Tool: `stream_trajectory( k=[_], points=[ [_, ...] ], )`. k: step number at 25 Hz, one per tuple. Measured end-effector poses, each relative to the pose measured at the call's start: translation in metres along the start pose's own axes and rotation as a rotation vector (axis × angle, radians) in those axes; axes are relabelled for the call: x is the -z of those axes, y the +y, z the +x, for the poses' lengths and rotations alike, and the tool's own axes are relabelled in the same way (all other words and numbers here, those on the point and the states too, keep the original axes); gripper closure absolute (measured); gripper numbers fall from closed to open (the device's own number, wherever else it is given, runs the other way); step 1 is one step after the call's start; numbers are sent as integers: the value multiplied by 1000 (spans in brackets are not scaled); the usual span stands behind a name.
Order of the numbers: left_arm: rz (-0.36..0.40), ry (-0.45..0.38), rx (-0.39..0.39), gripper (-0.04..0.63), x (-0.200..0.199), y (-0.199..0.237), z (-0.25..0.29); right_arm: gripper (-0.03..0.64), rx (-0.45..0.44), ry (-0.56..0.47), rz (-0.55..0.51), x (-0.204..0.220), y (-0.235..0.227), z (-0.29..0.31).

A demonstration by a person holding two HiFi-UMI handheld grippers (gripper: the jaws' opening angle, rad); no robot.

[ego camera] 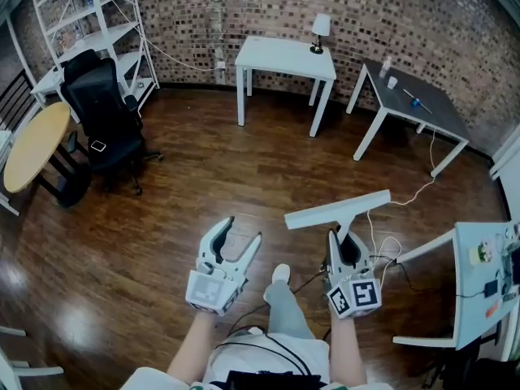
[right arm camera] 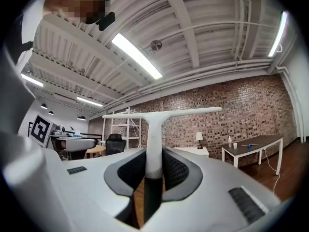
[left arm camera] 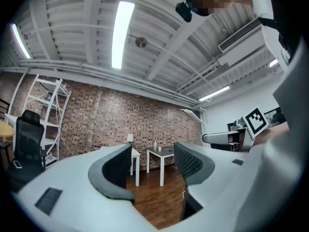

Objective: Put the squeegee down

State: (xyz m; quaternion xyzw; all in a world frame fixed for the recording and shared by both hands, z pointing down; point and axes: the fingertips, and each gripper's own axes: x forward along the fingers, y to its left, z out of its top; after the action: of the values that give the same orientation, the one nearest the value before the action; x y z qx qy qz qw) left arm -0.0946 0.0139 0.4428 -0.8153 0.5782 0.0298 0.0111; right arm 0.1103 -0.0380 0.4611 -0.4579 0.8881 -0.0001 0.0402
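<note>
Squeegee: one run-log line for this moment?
right gripper: shut on squeegee handle | left gripper: open, empty | squeegee: in air over wood floor, not yet down

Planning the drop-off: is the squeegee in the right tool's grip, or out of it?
In. The right tool is shut on the handle of the squeegee; its blade bar is in the air above the floor.

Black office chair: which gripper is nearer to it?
Left. The left gripper, open and empty, is down-right of the black office chair; the right gripper, shut on the squeegee, sits farther right.
</note>
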Motion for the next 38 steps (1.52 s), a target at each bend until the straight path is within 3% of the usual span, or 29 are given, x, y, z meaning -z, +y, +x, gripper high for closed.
stream_trajectory(
  k=[4, 9, 14, 19, 27, 31, 38],
  points=[
    [10, -15, -44, 327, 17, 41, 64, 522, -44, 16, 26, 16, -30, 75],
    [50, -32, -59, 327, 2, 98, 180, 522, -68, -6, 50, 9, -86, 192],
    [81, -43, -82, 327, 2, 138, 258, 522, -80, -20, 84, 0, -148, 264],
    [104, -40, -109, 327, 11, 167, 320, 522, -100, -1, 98, 8, -173, 311],
    [106, -31, -139, 327, 17, 217, 432, 522, -31, -9, 64, 23, -235, 430],
    [108, -38, -147, 327, 33, 265, 508, 522, 21, 7, 27, 32, -272, 503],
    [2, -38, -178, 317, 41, 355, 633, 522, 111, 76, 24, 47, -336, 629]
  ],
)
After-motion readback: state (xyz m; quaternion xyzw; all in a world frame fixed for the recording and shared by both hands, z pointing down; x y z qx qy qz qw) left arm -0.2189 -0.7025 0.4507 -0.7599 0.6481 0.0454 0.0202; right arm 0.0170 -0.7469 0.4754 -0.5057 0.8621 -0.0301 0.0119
